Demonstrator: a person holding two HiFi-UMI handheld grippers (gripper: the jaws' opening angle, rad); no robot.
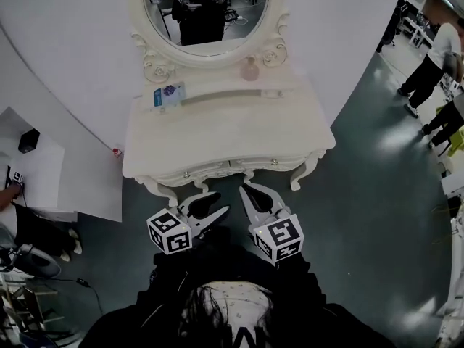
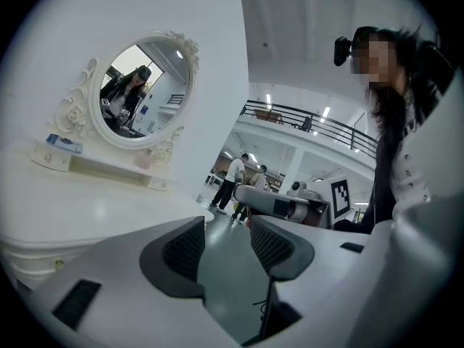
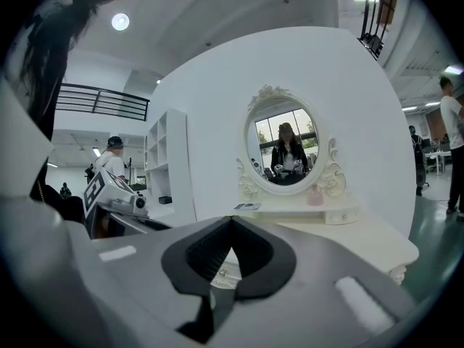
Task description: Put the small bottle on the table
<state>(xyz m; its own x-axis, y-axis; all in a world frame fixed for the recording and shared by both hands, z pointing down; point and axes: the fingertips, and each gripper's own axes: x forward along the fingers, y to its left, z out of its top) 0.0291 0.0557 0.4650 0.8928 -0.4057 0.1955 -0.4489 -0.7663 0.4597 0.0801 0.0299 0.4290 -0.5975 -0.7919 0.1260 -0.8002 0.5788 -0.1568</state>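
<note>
The small pink bottle stands on the raised shelf under the oval mirror, at the back of the white dressing table. It shows as a pale pink shape in the left gripper view and in the right gripper view. Both grippers hang in front of the table's near edge, well short of the bottle. My left gripper is open with nothing between its pads. My right gripper is shut and holds nothing.
A blue and white box lies on the same shelf, left of the bottle. White panels stand on the floor to the left. People stand on the grey floor at the far right.
</note>
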